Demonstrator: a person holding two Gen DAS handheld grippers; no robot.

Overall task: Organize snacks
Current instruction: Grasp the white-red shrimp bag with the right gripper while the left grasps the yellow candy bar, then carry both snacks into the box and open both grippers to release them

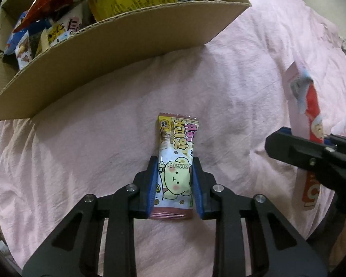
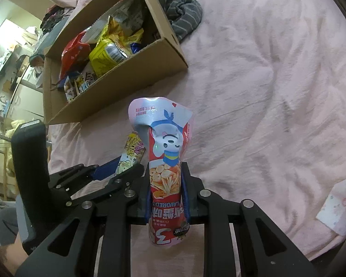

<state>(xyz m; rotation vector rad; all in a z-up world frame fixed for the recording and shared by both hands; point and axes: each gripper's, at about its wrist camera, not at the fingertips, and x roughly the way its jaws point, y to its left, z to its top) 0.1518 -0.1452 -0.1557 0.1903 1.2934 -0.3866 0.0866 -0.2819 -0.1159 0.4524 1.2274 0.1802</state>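
Centrally, the left gripper points steeply down at a pink wrinkled bedsheet, its blue pads closed against the two long edges of a small white-and-yellow candy wrapper printed with a cartoon bear, which lies flat on the sheet. The right gripper is clamped on a tall red-and-pink snack pouch bearing a white cartoon face with a blue scarf; the pouch stands upright between the pads, pinched at its waist and clear of the sheet. An open brown corrugated cardboard box sits on the sheet just beyond the candy wrapper. Its contents, seen in both views, are piled loosely: a crumpled yellow foil bag with a barcode, a red glossy bag, a silver serrated-edge packet leaning against the far wall, and several small white, blue and yellow packets crowded at the near left corner. A grey striped cloth lies bunched behind the box. A white floral-print pouch with a pink bow rests at the sheet's right edge.
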